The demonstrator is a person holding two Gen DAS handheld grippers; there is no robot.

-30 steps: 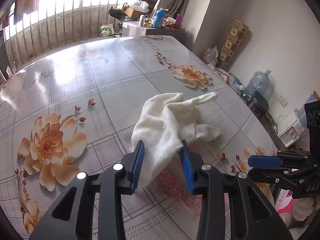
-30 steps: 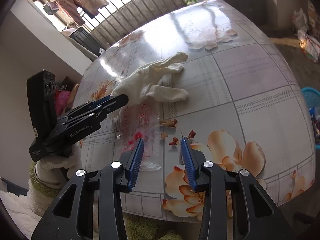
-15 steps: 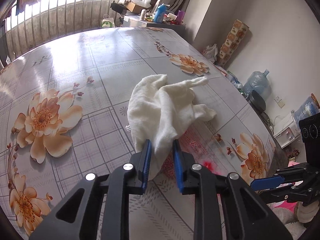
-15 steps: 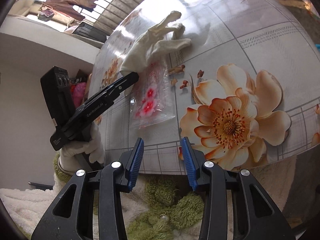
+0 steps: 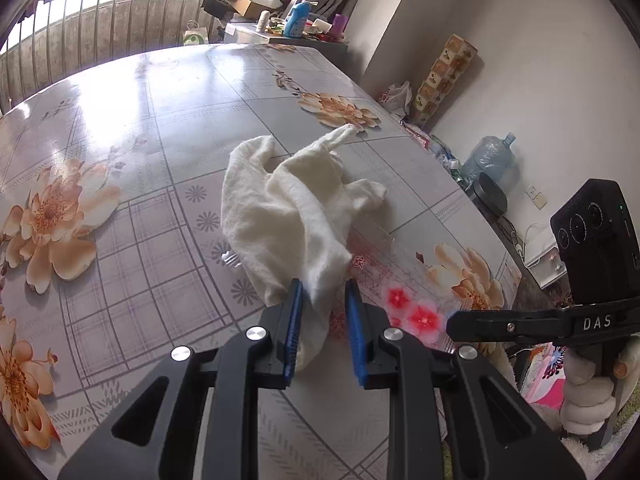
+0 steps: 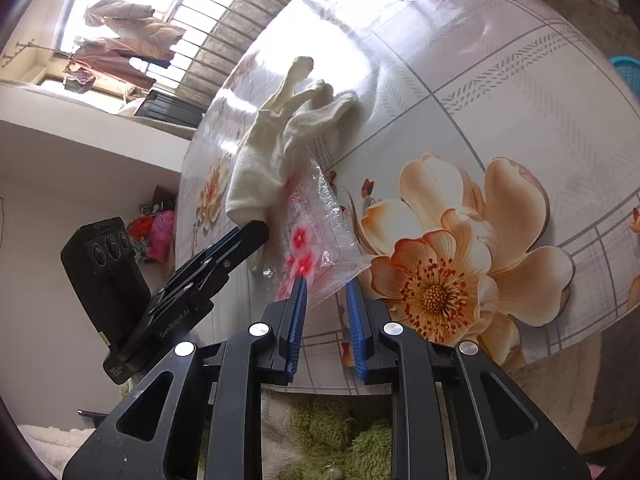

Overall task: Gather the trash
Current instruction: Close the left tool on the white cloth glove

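Since a second ago the left gripper [image 5: 322, 312] has closed onto the white glove [image 5: 292, 204], lifting its cuff off the floral glossy table [image 5: 132, 128]; the right gripper [image 6: 323, 300], jaws parted, meets the clear plastic bag [image 6: 320, 232] beside a barred window [image 5: 104, 4].

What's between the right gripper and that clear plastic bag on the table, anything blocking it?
Nothing visible. The right gripper has its open fingers right at the near edge of the plastic bag. The white glove lies on the bag's far end, held by the left gripper, not in the path.
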